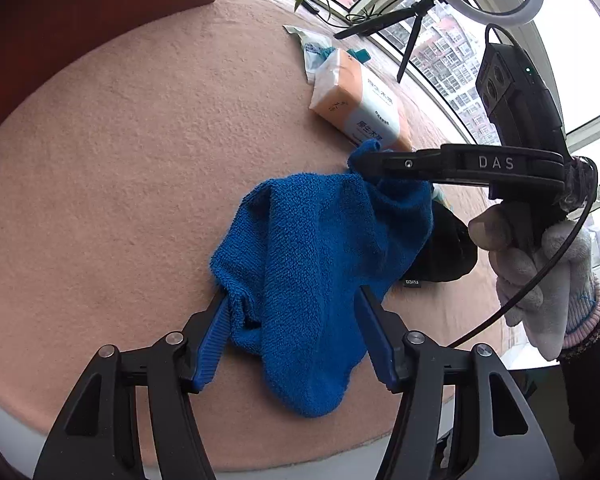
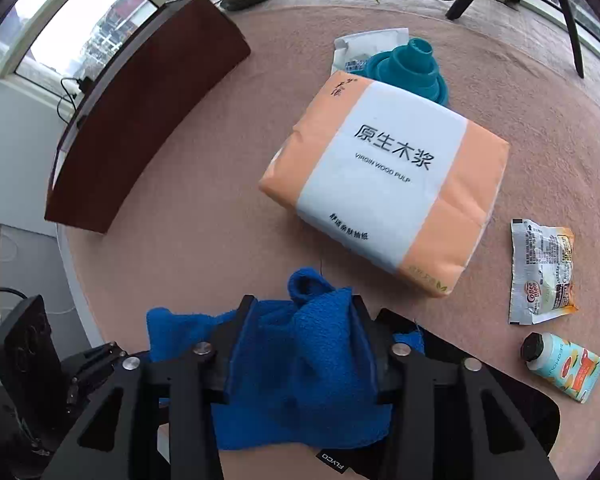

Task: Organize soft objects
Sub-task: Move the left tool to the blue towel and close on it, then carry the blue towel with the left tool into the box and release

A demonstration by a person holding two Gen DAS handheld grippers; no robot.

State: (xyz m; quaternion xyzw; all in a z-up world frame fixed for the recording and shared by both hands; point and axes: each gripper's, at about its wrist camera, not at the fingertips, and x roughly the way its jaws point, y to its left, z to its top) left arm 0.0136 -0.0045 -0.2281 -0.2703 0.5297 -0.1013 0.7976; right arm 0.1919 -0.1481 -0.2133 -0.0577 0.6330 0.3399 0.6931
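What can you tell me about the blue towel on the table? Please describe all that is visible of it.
The blue towel is a small terry cloth, looped and soft-looking, crumpled rather than folded. It lies on the pink table cover, its far side over a black pouch. The right hand-held gripper pinches its far corner, lifting that part into a ridge near the tissue pack. The left hand-held gripper straddles its near edge with jaws apart.

left tongs (image 1: pixel 292 320): parted, angled down | right tongs (image 2: pixel 300 344): pinched together, gloved hand (image 1: pixel 540 272) on handle
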